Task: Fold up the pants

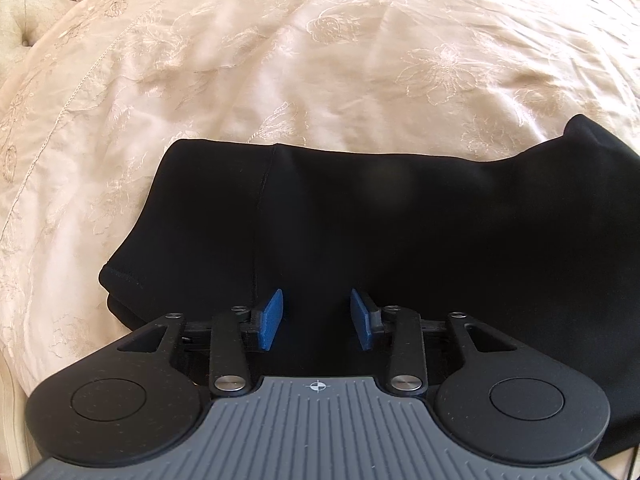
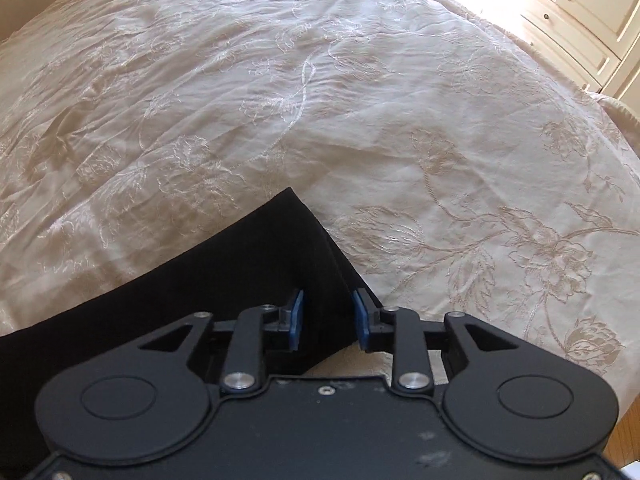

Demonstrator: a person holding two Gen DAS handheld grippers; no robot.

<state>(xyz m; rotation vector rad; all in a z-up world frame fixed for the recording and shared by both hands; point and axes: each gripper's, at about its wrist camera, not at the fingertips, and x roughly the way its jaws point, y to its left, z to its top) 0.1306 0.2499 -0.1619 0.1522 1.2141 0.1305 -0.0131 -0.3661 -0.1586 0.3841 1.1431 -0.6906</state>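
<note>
A cream bedspread (image 1: pixel 360 60) with embroidered flowers fills both views, wrinkled and lit from one side; black pants (image 1: pixel 380 232) lie flat on it, folded into a broad dark band whose near edge runs under both tools; no brand, label or writing can be read on the cloth or the tools, the only mark being a small crosshair (image 1: pixel 318 386) printed on the ribbed grey housing of the left tool; the left view alone shows a tufted headboard (image 1: pixel 36 0) in the upper left corner, a vertical seam (image 1: pixel 262 200) in the pants and a rounded hemmed end (image 1: pixel 128 276) at their left; the right view alone shows white panelled cupboards (image 2: pixel 576 12) in bright light at the upper right, and a pointed corner (image 2: pixel 290 196) of the pants (image 2: pixel 240 264) reaching toward the middle of the bedspread (image 2: pixel 280 80); the left gripper (image 1: pixel 317 319) sits over the pants with its blue pads (image 1: pixel 272 319) spread, black cloth showing in the gap, gripping nothing that can be seen; the right gripper (image 2: pixel 329 319) has its pads (image 2: pixel 297 319) spread too, one on each side of the raised right edge of the pants, not closed on it.
</note>
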